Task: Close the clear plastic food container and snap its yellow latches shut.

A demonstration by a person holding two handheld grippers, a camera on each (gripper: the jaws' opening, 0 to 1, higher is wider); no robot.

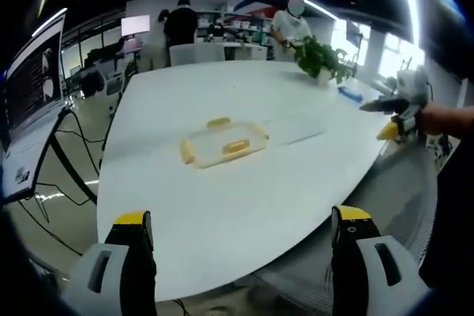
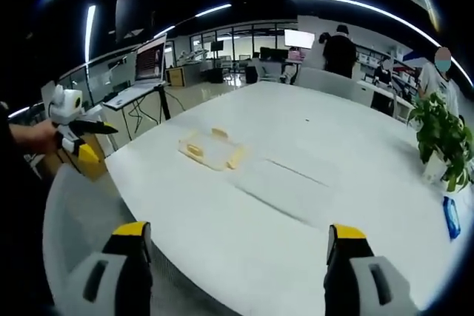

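The clear plastic food container [image 1: 222, 144] [image 2: 211, 150] lies on the white table [image 1: 222, 205] [image 2: 333, 153], with yellow latches [image 1: 235, 146] at its sides. A flat clear sheet, maybe its lid [image 1: 296, 128] [image 2: 285, 186], rests beside it. My left gripper [image 1: 243, 220] stands open at the table's near edge, well short of the container, with nothing between its jaws. My right gripper [image 2: 239, 233] is open too, at another edge of the table and far from the container. Each gripper also appears in the other's view, held by a hand: right gripper [image 1: 385, 112], left gripper [image 2: 89, 138].
A potted plant [image 1: 322, 57] [image 2: 444, 135] and a small blue object [image 1: 349, 94] [image 2: 449, 217] sit at the table's far side. A grey mesh chair [image 1: 404, 197] [image 2: 81, 212] stands close by. A screen on a stand with cables [image 1: 29, 109] is off the table. People stand at desks behind.
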